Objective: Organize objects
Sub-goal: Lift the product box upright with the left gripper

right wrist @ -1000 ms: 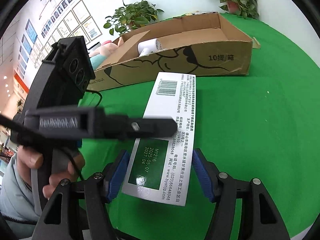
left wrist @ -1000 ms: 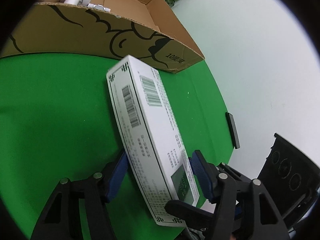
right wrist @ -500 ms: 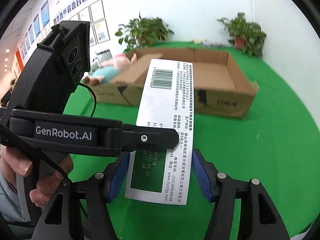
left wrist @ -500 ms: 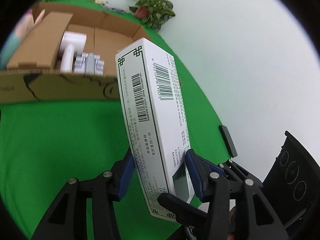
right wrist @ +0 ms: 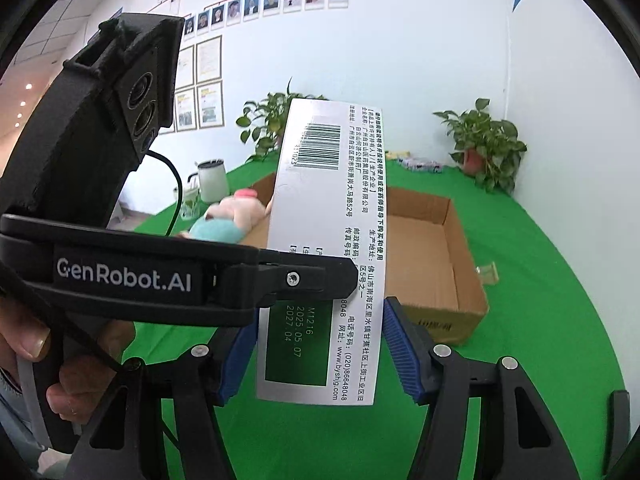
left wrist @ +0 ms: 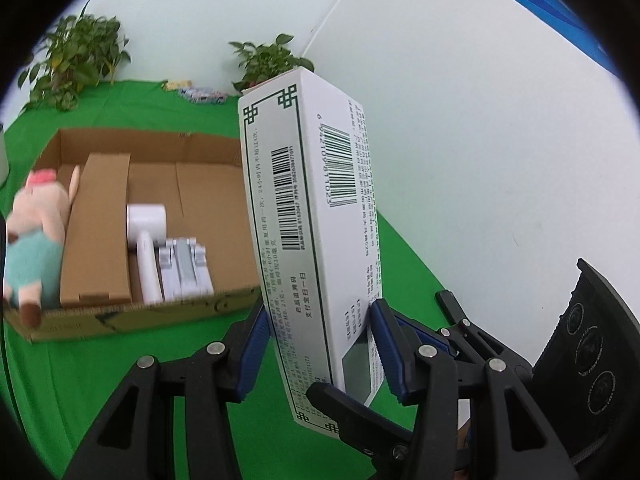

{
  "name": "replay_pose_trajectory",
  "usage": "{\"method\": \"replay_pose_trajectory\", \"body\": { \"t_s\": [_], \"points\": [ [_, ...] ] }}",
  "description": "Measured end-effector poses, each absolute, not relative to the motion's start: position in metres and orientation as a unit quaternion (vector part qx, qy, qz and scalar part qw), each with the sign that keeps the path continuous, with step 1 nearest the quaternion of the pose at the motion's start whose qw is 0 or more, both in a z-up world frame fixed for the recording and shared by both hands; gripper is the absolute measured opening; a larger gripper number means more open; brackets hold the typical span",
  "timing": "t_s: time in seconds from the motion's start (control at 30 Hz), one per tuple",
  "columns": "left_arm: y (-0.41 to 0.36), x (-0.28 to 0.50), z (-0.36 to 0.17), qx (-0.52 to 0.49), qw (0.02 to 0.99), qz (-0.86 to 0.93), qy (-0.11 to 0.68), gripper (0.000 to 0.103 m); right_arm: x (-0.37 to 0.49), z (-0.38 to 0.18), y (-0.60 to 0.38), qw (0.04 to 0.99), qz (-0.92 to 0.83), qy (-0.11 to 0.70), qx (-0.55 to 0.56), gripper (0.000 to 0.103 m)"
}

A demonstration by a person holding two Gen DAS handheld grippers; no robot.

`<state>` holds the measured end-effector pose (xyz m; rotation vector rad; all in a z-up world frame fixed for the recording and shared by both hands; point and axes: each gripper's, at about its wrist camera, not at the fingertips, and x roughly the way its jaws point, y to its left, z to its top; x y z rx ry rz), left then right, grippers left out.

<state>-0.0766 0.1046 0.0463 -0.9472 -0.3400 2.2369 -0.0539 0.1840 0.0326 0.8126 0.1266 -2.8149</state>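
Note:
A long white medicine box (left wrist: 312,216) with barcodes and green trim stands upright, held in the air above the green table. My left gripper (left wrist: 320,344) is shut on its lower part. My right gripper (right wrist: 316,348) is shut on the same box (right wrist: 324,248) from the other sides. The open cardboard box (left wrist: 160,176) lies behind and below; it holds a brown carton (left wrist: 98,228), a white hair dryer (left wrist: 146,232), small white packs (left wrist: 184,268) and a plush pig (left wrist: 34,236) at its left end.
Green cloth (right wrist: 540,320) covers the table. Potted plants (right wrist: 486,148) stand along the back wall. A white mug (right wrist: 212,180) sits at the far left. Small packets (left wrist: 200,94) lie at the back edge.
Both grippers have lifted the medicine box off the table and tilted it upright; the cardboard box now sits lower and farther in both views.

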Motion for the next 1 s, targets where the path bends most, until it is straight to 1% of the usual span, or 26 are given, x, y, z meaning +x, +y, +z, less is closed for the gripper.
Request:
{"method": "replay_pose_trajectory", "body": {
  "t_s": [0.27,0.47,0.73,1.0],
  "points": [
    [0.118,-0.098,0.087,-0.331,0.351,0.87,-0.1,0.049,-0.07,0.074,0.195,0.083,-0.967,0.038,0.239,0.059],
    [0.126,-0.127,0.111,-0.334,0.352,0.87,-0.087,0.049,-0.091,0.099,0.202,0.073,-0.971,0.04,0.226,0.059],
    [0.134,-0.176,0.113,-0.367,0.344,0.859,-0.093,0.049,-0.155,0.114,0.209,0.082,-0.96,0.031,0.268,0.059],
    [0.139,-0.216,0.091,-0.399,0.333,0.848,-0.104,0.049,-0.205,0.107,0.214,0.089,-0.946,0.012,0.31,0.059]
  ]
}}
